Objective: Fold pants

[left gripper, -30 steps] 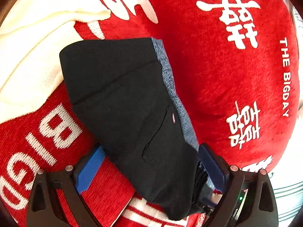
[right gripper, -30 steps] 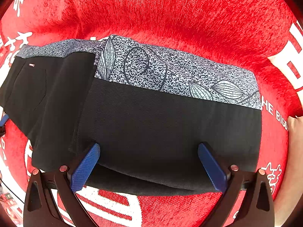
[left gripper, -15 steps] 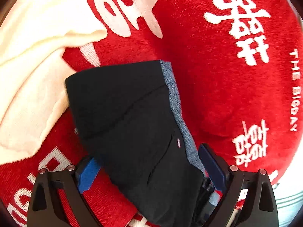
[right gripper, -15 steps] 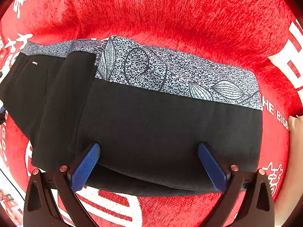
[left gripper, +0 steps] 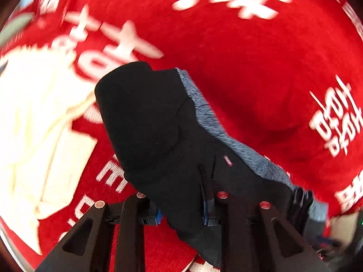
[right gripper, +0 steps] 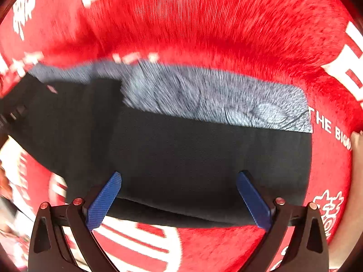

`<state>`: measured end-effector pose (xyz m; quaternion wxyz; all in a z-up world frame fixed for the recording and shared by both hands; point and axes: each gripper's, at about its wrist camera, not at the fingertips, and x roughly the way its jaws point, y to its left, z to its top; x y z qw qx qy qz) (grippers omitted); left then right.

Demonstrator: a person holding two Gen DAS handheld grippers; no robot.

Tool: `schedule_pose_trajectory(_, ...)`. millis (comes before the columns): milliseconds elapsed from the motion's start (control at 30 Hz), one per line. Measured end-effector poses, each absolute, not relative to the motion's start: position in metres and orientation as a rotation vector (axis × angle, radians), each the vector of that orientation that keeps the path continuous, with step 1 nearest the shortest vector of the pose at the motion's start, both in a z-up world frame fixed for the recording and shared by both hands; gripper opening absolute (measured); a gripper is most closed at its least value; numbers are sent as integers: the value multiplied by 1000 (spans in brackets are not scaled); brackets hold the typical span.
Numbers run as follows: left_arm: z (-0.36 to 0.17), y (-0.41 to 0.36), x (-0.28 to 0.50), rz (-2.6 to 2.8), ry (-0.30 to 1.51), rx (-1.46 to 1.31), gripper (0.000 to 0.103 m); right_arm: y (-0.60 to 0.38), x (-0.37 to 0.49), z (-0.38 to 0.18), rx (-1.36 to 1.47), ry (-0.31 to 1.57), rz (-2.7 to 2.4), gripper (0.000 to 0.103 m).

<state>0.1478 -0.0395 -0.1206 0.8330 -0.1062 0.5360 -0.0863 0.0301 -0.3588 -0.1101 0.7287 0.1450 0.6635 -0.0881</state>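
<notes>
Already the black pants (right gripper: 204, 158) look mostly folded to us: in the right wrist view they lie as a compact layered rectangle on the red blanket (right gripper: 204, 27) with white lettering, the grey leaf-print waistband (right gripper: 215, 97) running along the far edge and one panel doubled over another toward the left.

Our left claw (left gripper: 181, 213) is closed on the near end of the pants; in its view the fingers are drawn in tight, with black cloth bunched between them and the blue pads almost wholly buried. That end appears raised off the blanket, though blur makes this uncertain. Our right claw (right gripper: 179, 199) stands spread wide, its blue pads (right gripper: 104, 199) at either side of the near edge of the stack, gripping nothing; whether they touch the cloth we cannot tell.

A cream garment (left gripper: 34, 136) lies on the blanket just beside the far corner of the pants.

We judge that what remains is one last fold, or a shift, of the pinched end, then a smoothing and release.
</notes>
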Motion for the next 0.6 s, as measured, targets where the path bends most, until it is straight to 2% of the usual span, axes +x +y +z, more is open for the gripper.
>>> schedule_pose_trajectory(167,-102,-66,134,-224,1074,-53,26,-334,68,-69,353,1440,-16,102)
schedule_pose_trajectory(367,-90,-99,115,-291,1003,123,26,-273,163,-23,271,1395,229,102)
schedule_pose_trajectory(600,-77,-125,107,-313,953,203,26,-190,258,-20,283,1578,414,102)
